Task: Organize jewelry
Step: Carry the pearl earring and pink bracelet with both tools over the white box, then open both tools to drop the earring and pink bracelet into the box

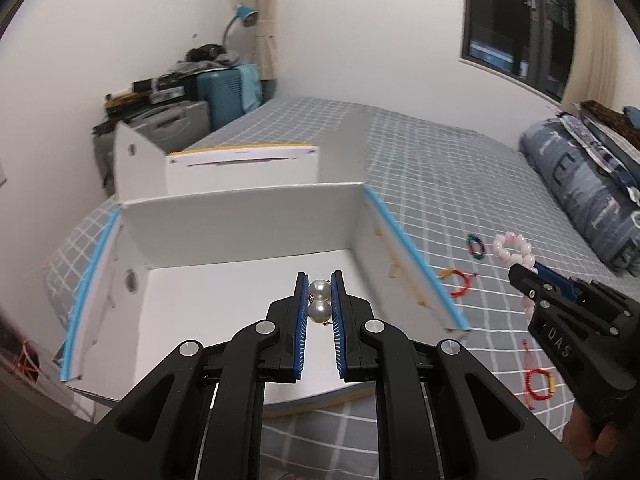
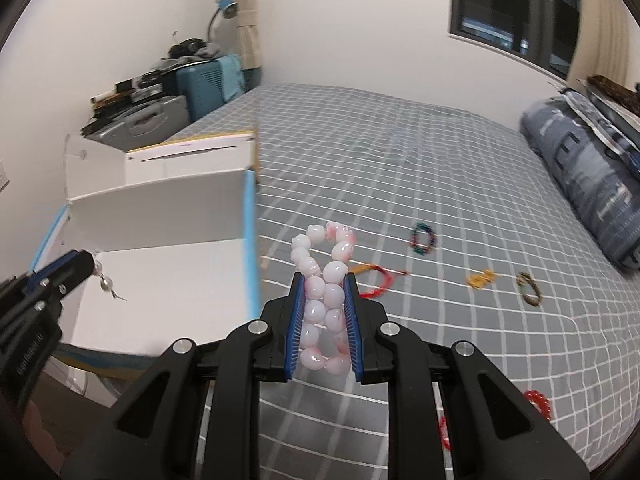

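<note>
My left gripper (image 1: 320, 280) is shut on a pearl earring (image 1: 319, 300) of two white pearls, held above the floor of an open white box (image 1: 224, 232). It also shows in the right wrist view (image 2: 86, 266) with the pearl earring (image 2: 105, 282) dangling over the white box (image 2: 160, 200). My right gripper (image 2: 323, 280) is shut on a pink-white bead bracelet (image 2: 322, 280), held above the bed right of the box. In the left wrist view the right gripper (image 1: 524, 274) holds the bead bracelet (image 1: 512, 248).
Loose bracelets lie on the grey checked bedsheet (image 2: 440, 160): a multicolour one (image 2: 423, 239), a red-yellow one (image 2: 376, 280), a yellow piece (image 2: 482, 279), an olive one (image 2: 529, 288), red ones (image 2: 538, 402). A folded blue quilt (image 2: 592, 168) lies at the right. Suitcases (image 2: 208, 80) stand beyond the bed.
</note>
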Demonstrator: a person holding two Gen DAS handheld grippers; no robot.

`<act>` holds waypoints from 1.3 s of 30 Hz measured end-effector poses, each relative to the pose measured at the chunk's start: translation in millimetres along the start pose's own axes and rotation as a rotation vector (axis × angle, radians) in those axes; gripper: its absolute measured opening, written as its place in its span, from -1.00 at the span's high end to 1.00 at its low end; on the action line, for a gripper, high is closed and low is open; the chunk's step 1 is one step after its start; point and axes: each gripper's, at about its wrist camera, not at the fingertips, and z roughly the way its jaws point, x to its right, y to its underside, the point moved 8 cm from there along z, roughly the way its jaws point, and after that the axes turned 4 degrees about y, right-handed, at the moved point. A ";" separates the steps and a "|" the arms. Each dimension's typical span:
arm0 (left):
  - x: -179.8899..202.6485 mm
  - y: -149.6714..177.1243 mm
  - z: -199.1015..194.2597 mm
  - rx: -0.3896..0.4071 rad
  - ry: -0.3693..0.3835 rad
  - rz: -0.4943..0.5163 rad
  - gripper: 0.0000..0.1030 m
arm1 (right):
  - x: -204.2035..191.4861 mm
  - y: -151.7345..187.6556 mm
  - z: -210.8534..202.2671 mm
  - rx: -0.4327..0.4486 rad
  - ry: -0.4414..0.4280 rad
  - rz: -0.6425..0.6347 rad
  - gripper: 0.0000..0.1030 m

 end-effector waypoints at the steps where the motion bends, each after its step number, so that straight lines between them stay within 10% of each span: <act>1: -9.9 0.2 0.8 -0.005 -0.015 -0.010 0.79 | -7.2 -2.4 0.7 -0.002 -0.010 -0.005 0.64; 20: -113.1 15.4 59.5 -0.172 -0.148 -0.113 0.79 | -137.9 -7.1 82.8 -0.180 -0.097 -0.147 0.64; 39: -123.3 31.3 79.6 -0.254 -0.167 -0.140 0.78 | -142.9 6.5 110.8 -0.320 -0.114 -0.110 0.59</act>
